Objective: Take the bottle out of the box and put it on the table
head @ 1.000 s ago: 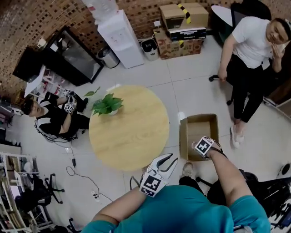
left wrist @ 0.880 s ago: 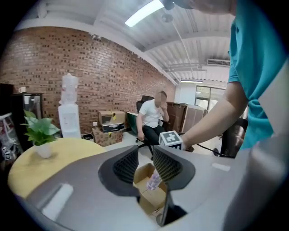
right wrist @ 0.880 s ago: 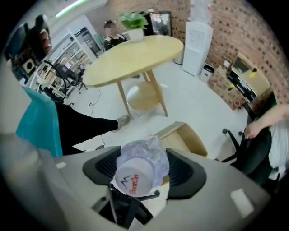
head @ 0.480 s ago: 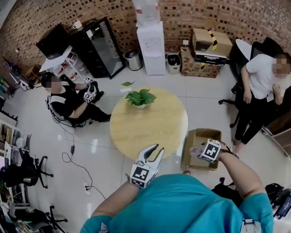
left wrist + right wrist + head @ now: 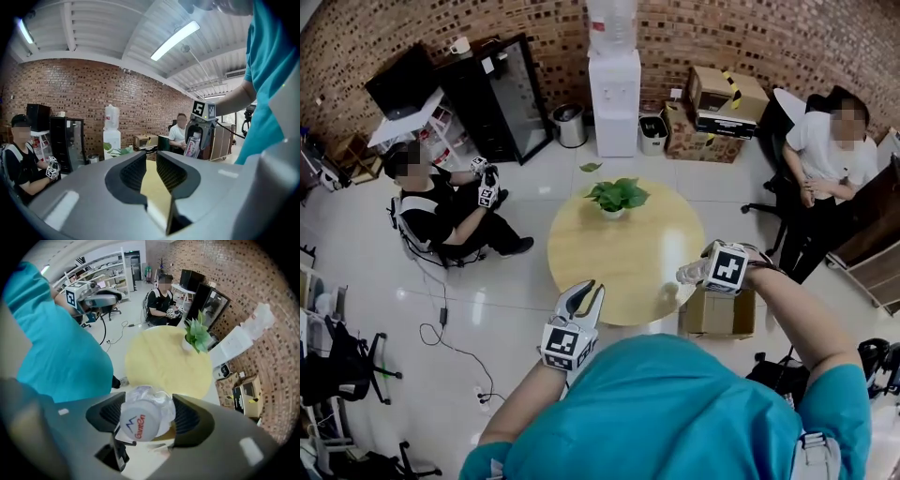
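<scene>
A clear plastic bottle (image 5: pixel 140 420) with a white printed cap sits between the jaws of my right gripper (image 5: pixel 147 411), which is shut on it and points down. In the head view this gripper (image 5: pixel 698 274) holds the bottle (image 5: pixel 690 273) over the right edge of the round wooden table (image 5: pixel 619 258), above the open cardboard box (image 5: pixel 717 314) on the floor. The left gripper view shows the bottle (image 5: pixel 192 144) hanging upright. My left gripper (image 5: pixel 589 298) is level at the table's near edge. Its jaws (image 5: pixel 151 161) are closing, a narrow gap remains, and nothing is between them.
A potted plant (image 5: pixel 617 197) stands at the table's far side. A person sits on the floor at the left (image 5: pixel 441 211) and another on a chair at the right (image 5: pixel 825 155). A water dispenser (image 5: pixel 614 89), a black cabinet (image 5: pixel 502 98) and cardboard boxes (image 5: pixel 717 112) line the brick wall.
My right gripper has risen out of the box with the bottle and come over the table's edge. The left gripper's jaws have narrowed and it has shifted left.
</scene>
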`<state>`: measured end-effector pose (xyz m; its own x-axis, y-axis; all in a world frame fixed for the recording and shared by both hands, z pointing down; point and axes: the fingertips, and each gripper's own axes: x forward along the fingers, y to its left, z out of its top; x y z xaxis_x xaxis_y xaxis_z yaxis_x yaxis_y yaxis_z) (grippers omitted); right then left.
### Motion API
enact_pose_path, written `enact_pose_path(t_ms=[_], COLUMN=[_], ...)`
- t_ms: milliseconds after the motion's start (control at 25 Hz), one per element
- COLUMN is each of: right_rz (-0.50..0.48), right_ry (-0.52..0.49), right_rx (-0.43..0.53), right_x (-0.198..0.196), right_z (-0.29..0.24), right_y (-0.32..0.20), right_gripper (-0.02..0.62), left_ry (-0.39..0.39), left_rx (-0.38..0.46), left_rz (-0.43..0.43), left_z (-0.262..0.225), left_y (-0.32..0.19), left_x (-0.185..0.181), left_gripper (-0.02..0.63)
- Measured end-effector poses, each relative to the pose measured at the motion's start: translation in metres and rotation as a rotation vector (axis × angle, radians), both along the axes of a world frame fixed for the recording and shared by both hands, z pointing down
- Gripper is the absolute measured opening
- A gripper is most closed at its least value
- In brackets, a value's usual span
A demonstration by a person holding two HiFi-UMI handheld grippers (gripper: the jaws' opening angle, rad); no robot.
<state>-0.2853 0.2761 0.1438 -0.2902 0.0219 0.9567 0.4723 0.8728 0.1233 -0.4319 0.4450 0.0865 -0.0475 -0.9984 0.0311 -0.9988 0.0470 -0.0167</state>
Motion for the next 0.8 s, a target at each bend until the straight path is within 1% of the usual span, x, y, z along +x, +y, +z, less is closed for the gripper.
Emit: enact_pose_path(t_ms=[40,80,120,200,240,360,400,440,520,560,680,760,800], right_rz=[-0.006,-0.006,0.007,0.052,0.061,0.065,0.061,0.051,0.022,0.016,0.015,0.014,0.009], right_ry=[-0.01,-0.004,0.036,0.174,0.219,0.305,0.312,0.296,0.221,0.208,0.212,0.236,0.232], right_rx=[0.036,0.053,0.02,-0.108,-0.15,-0.268,-0.281,-0.255,-0.119,-0.087,-0.056,-0.087,-0.068], right_x=[-0.02,-0.036,-0.046,-0.053,-0.061,-0.082,-0.089,-0.099,-0.129,-0.139,-0.155,-0.159,-0.164], right_z=[-0.001,0.0,0.006,0.023,0.031,0.054,0.063,0.072,0.089,0.096,0.112,0.119,0.122], right_y=[0.004,0.012,0.026,0.064,0.076,0.102,0.104,0.099,0.072,0.067,0.062,0.069,0.065], right_gripper=[0.31,0.31,0.31,0.31,0.31,0.31,0.31,0.311,0.311,0.311,0.311,0.311,0.311], left_ry=[0.006,0.014,0.021,0.037,0.044,0.06,0.061,0.062,0.066,0.069,0.077,0.083,0.089], left_rx=[0.0,0.0,-0.002,-0.007,-0.01,-0.016,-0.017,-0.019,-0.022,-0.024,-0.028,-0.032,-0.034], left_rz=[-0.008,-0.016,-0.023,-0.037,-0.043,-0.059,-0.062,-0.064,-0.071,-0.074,-0.083,-0.091,-0.094], left_z=[0.002,0.004,0.005,0.008,0.008,0.015,0.019,0.022,0.027,0.029,0.037,0.041,0.041], left_y=[0.013,0.025,0.037,0.057,0.063,0.073,0.075,0.078,0.086,0.09,0.099,0.103,0.104], left_x=[-0.011,-0.021,-0.031,-0.05,-0.058,-0.072,-0.073,-0.075,-0.08,-0.083,-0.092,-0.097,-0.1], left_gripper=[0.064,0.061,0.061,0.061,0.061,0.061,0.061,0.061,0.061,0.061,0.061,0.061,0.061])
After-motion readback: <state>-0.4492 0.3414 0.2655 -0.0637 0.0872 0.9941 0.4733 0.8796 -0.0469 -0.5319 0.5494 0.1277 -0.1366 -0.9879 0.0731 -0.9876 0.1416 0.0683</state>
